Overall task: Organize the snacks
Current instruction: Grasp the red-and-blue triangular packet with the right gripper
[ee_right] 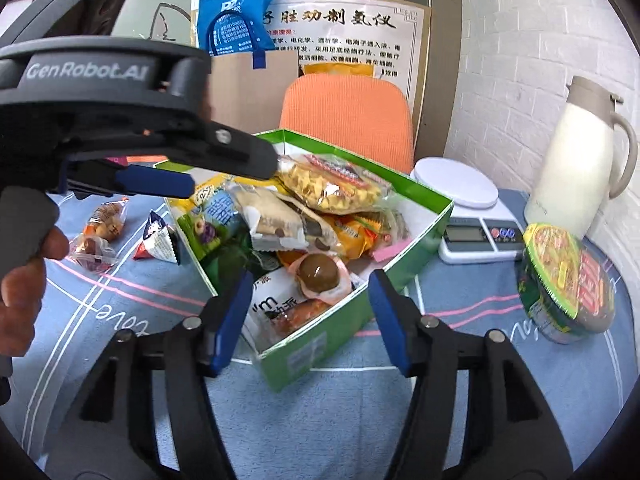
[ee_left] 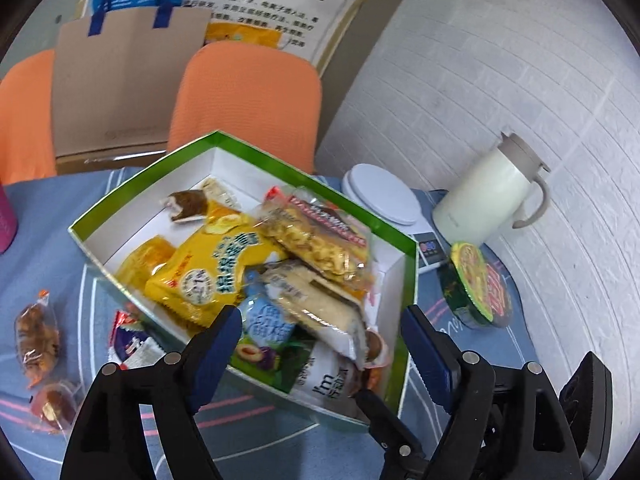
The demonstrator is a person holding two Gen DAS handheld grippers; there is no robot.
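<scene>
Green box point(ee_right: 416, 216) mid-table, piled w/ snack packs. Left gripper point(ee_left: 320, 340) & right gripper point(ee_right: 310, 316) both above it, jaws apart, empty. 3 snacks point(ee_right: 156, 236) loose on cloth left of box.

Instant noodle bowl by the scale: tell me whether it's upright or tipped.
Tipped. The noodle bowl lies on its side on the tablecloth, its printed lid facing sideways toward the green box.
</scene>
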